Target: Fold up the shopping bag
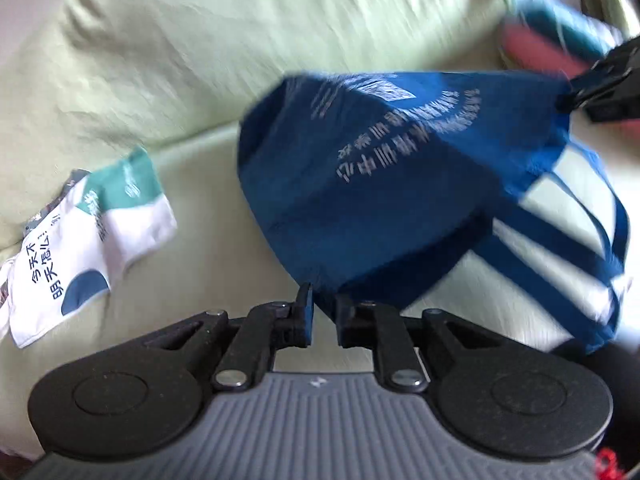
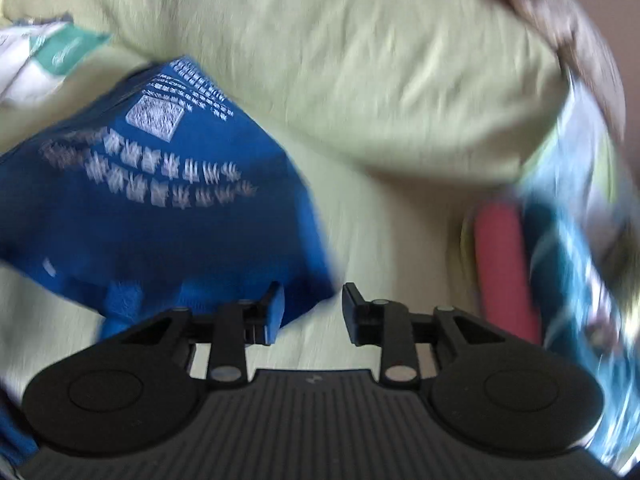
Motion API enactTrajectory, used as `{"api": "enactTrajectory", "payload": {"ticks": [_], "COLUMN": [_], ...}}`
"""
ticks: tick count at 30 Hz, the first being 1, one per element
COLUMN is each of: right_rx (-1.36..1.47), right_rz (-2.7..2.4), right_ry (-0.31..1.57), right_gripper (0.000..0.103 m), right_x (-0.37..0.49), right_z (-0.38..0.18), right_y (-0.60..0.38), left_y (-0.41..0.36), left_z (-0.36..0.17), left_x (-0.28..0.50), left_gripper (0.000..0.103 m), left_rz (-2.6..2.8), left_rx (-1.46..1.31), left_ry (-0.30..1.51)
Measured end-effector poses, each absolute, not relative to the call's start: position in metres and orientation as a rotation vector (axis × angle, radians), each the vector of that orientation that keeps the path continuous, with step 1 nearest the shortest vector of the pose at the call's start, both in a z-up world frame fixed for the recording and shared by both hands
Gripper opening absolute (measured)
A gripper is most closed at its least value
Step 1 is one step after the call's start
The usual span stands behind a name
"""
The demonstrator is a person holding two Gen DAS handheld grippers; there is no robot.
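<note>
— Blur smears most of it. What can't you read?

— White lettering on the shopping bag (image 1: 380, 184) is streaked past reading. On the far right, a pink-red roll (image 2: 504, 264) and some teal patterned cloth (image 2: 580, 240) are too smeared to name. The right gripper (image 2: 314, 312) is cut off at the left view's edge.

— Counts?

— One blue bag, one pale green pillow (image 1: 240, 40), one white and green printed pouch (image 1: 100, 232) lying flat. The bag's strap handles (image 1: 560, 240) overlap, so I can't count them.

— Materials?

— The bag is soft woven fabric, bunched and sagging over the pale green sheet (image 1: 200, 240), with its handles trailing right. The sheet and pillow are crinkled cloth.

— Grippers?

— The left gripper (image 1: 325, 312) shows a narrow gap between its black fingers. The bag's lower corner dips there, but the pads aren't pressing it. The right gripper's jaws stand wider apart. Blue fabric lies by one finger, and bare sheet shows between them.
</note>
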State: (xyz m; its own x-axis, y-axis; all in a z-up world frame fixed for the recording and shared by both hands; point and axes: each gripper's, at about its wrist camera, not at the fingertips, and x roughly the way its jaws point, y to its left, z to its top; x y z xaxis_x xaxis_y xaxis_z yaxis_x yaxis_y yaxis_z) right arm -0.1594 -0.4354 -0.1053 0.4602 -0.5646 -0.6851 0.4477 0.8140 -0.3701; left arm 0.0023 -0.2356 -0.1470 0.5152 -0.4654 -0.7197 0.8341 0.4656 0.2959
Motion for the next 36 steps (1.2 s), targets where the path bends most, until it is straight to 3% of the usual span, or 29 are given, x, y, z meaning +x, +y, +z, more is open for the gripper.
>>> {"api": "enactTrajectory", "payload": {"ticks": [4,5,6,7,9,12,18,20,22,24,27,31,32,34,35,36], "right_rx": [0.080,0.123,0.134,0.121,0.048,0.040,0.119,0.126,0.134,0.133,0.081,-0.089,-0.141,-0.246,-0.300,-0.363], "right_rz": [-0.553,-0.540,-0.537,-0.541,-0.571,-0.618,-0.672,-0.680,-0.678,-0.665,-0.660,-0.549,-0.540,-0.533,-0.553,-0.570], "right_ry": [0.829,0.811,0.795,0.790,0.811,0.832,0.809,0.794,0.793,0.789,0.764,0.789,0.815,0.853,0.851,0.846], "right_gripper": [0.052,0.063,0.066,0.066,0.066,0.066,0.066,0.065,0.056,0.010,0.005,0.004,0.007,0.031,0.049,0.058], "right_x": [-0.196,-0.200,-0.203,-0.202,-0.193,-0.194,-0.184,-0.179,-0.175,-0.171,-0.172,-0.175,-0.175,-0.174,-0.175,-0.174], "right_z": [-0.112,-0.113,-0.115,-0.117,-0.122,-0.129,-0.144,-0.148,-0.154,-0.158,-0.156,-0.160,-0.164,-0.170,-0.173,-0.176], "right_y": [-0.410,-0.402,-0.396,-0.394,-0.392,-0.404,-0.437,-0.446,-0.456,-0.462,-0.460,-0.434,-0.426,-0.410,-0.406,-0.401], "left_y": [-0.247,-0.251,-0.255,-0.253,-0.243,-0.238,-0.261,-0.265,-0.265,-0.260,-0.249,-0.237,-0.237,-0.241,-0.246,-0.251], "left_z": [-0.167,-0.169,-0.171,-0.174,-0.173,-0.177,-0.200,-0.201,-0.200,-0.191,-0.171,-0.173,-0.175,-0.179,-0.182,-0.183], "left_x": [-0.005,-0.007,-0.010,-0.019,-0.024,-0.030,-0.036,-0.039,-0.036,-0.024,0.006,0.026,0.025,0.020,0.014,0.012], "left_gripper": [0.024,0.022,0.017,0.012,0.010,0.021,0.024,0.016,0.007,0.002,0.002,0.004,0.017,0.022,0.028,0.032], "left_rz": [-0.862,-0.868,-0.875,-0.880,-0.915,-0.923,-0.942,-0.948,-0.941,-0.917,-0.854,-0.792,-0.789,-0.793,-0.800,-0.801], "left_rx": [0.828,0.866,0.904,0.920,0.930,0.979,1.044,1.050,1.018,0.912,0.700,0.685,0.708,0.744,0.763,0.779], "left_ry": [0.551,0.525,0.499,0.487,0.445,0.377,0.327,0.299,0.296,0.338,0.458,0.557,0.563,0.562,0.553,0.544]}}
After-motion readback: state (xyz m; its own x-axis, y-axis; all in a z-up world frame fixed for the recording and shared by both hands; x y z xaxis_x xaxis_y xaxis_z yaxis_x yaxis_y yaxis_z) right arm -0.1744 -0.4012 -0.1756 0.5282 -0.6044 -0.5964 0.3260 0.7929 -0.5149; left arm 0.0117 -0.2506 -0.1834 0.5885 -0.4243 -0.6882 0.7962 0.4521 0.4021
